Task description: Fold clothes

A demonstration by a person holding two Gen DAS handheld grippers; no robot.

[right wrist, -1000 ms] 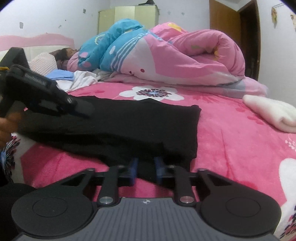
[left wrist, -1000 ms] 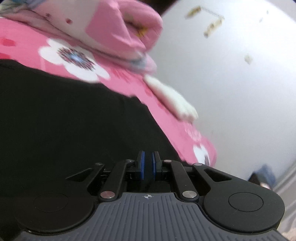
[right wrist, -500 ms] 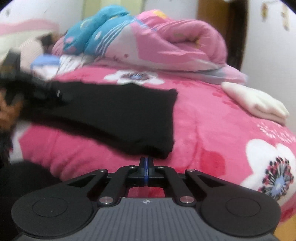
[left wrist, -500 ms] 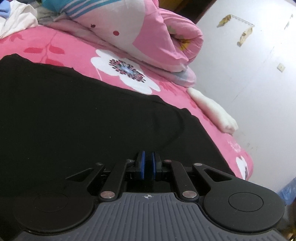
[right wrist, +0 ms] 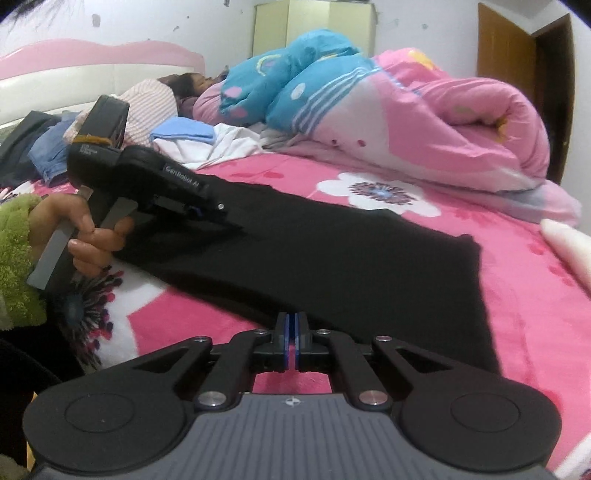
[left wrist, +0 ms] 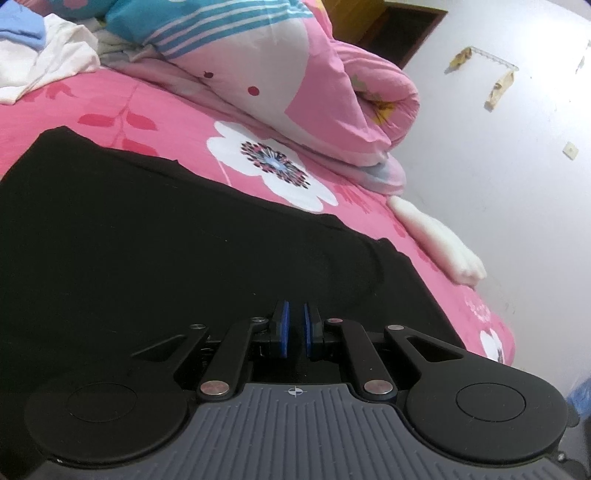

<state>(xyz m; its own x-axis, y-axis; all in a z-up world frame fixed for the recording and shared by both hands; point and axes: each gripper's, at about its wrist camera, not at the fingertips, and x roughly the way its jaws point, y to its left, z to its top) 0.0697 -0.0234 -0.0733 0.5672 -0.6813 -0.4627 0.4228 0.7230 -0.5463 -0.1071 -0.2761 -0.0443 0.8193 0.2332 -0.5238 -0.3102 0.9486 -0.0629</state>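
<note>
Left wrist view: your left gripper is clenched over the black garment, apparently pinching cloth; the garment lies flat on the pink bedspread. Right wrist view: your right gripper is clenched at the near hem, grip unconfirmed; garment part-folded at most, folds remain.

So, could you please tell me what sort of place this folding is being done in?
Most likely a home bedroom: a bed with a pink flower-print blanket, a rolled pink and blue quilt by the pink padded headboard, and a pale wardrobe beside a wooden door.
</note>
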